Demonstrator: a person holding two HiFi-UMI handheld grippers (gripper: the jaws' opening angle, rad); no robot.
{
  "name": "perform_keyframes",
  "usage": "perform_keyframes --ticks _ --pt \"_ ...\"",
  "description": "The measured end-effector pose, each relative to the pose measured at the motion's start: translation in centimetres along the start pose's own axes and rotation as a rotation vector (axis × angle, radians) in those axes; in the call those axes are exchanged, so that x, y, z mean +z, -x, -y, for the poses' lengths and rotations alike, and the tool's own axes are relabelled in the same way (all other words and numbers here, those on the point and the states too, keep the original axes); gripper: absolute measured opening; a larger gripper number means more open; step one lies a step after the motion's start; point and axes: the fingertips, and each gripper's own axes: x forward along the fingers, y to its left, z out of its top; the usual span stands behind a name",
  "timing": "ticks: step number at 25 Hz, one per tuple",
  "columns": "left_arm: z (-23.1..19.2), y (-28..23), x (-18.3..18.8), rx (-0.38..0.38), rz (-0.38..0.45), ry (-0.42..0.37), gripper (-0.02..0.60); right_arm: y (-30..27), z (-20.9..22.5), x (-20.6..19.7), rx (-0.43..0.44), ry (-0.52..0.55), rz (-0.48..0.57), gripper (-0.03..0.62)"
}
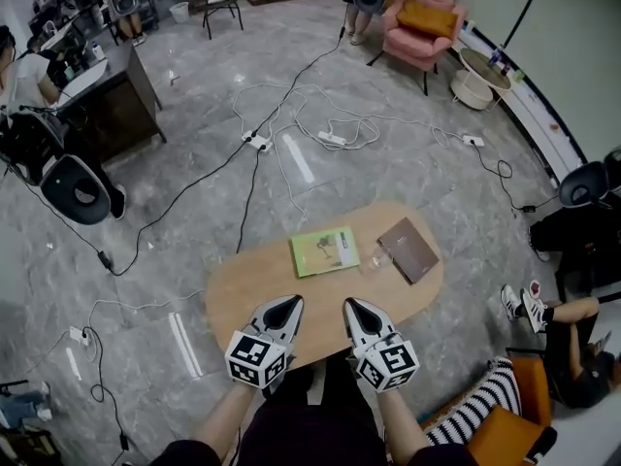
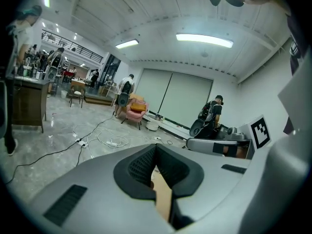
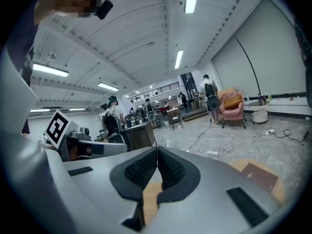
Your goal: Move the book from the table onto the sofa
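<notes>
We hold both tools low over the near edge of an oval table of light wood (image 1: 233, 289). The left gripper (image 1: 290, 303) has its two jaws pressed together with nothing between them, and in the left gripper view its black ribbed pads (image 2: 139, 167) meet in one thin line. The right gripper (image 1: 351, 306) is the same: its jaws are together and it holds nothing. The two tools sit side by side, a little apart, and both point at the far side of the table. A thin green book (image 1: 325, 251) lies flat in the middle of the table, just past the tips of the tools, and neither tool touches it. A thin brown book (image 1: 408, 250) lies flat to the right of it, near the right end of the table, and the two books do not touch. All around is a shiny grey stone floor (image 1: 175, 212) with white cables (image 1: 330, 124) lying loose on it. Far off, past the cables, stands a pink armchair (image 1: 424, 22) with an orange cushion on it. Near us on the right is an orange seat (image 1: 519, 433) with a black and white striped cloth (image 1: 475, 406) next to it.
</notes>
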Motion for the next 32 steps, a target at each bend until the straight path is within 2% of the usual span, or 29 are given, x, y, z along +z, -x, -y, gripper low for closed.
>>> perform_keyframes --ticks 7,18,32 --pt "-1.5 -4.3 0.6 0.056 -0.003 0.044 0.014 -2.7 4.2 0.6 0.048 -0.017 -0.040 0.025" --pt "-4.1 -7.9 0.2 0.122 -0.034 0.089 0.014 -5.8 8.0 0.3 0.086 -0.046 -0.084 0.025" --pt "-9.1 -13.7 -4.2 0.160 -0.092 0.172 0.014 -12.4 13.9 -4.7 0.083 -0.115 -0.168 0.025"
